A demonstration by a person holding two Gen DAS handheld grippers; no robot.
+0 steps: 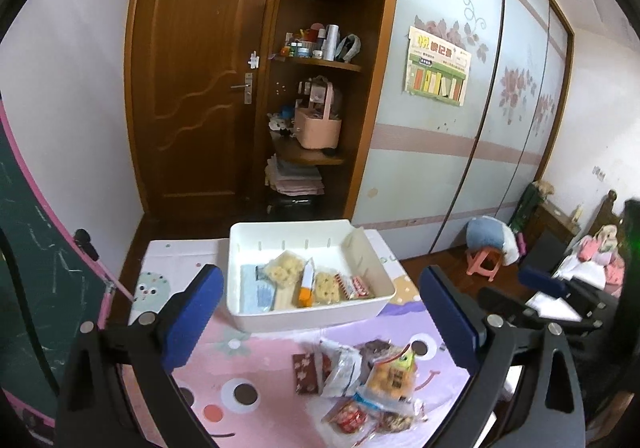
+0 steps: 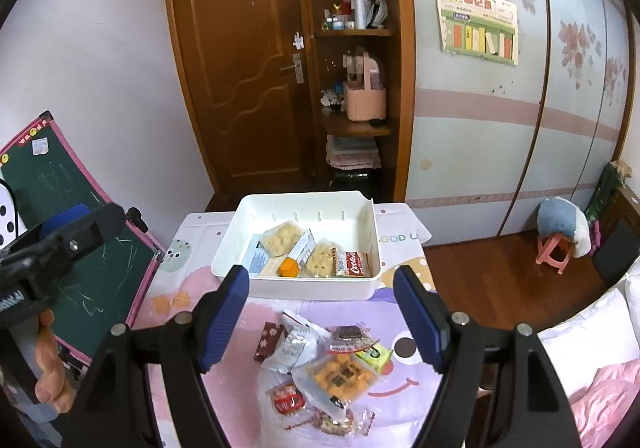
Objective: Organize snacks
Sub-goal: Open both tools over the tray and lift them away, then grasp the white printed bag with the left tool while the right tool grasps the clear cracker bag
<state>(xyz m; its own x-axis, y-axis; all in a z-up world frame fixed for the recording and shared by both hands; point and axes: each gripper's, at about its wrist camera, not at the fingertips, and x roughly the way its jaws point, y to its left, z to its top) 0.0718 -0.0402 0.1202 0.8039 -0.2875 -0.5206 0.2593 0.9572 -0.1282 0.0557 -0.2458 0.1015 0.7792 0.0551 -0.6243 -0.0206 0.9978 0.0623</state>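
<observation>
Two grippers, left gripper (image 1: 320,312) and right gripper (image 2: 322,308), hang with jaws apart and empty above the near snack pile (image 2: 320,372), evidently awaiting transfer to the far white bin (image 2: 256,282).

Both wrist views angled down over the table, left (image 1: 320,332) and right (image 2: 324,318) fingers framing the shared white bin (image 1: 308,312) (image 2: 296,284), wardrobe beyond.

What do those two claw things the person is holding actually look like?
Each is a black plastic fork. The left gripper and right gripper both have two angular black fingers tipped with flat blue pads, plus round silver bolts at the joints. No cables or sleeves show.
</observation>
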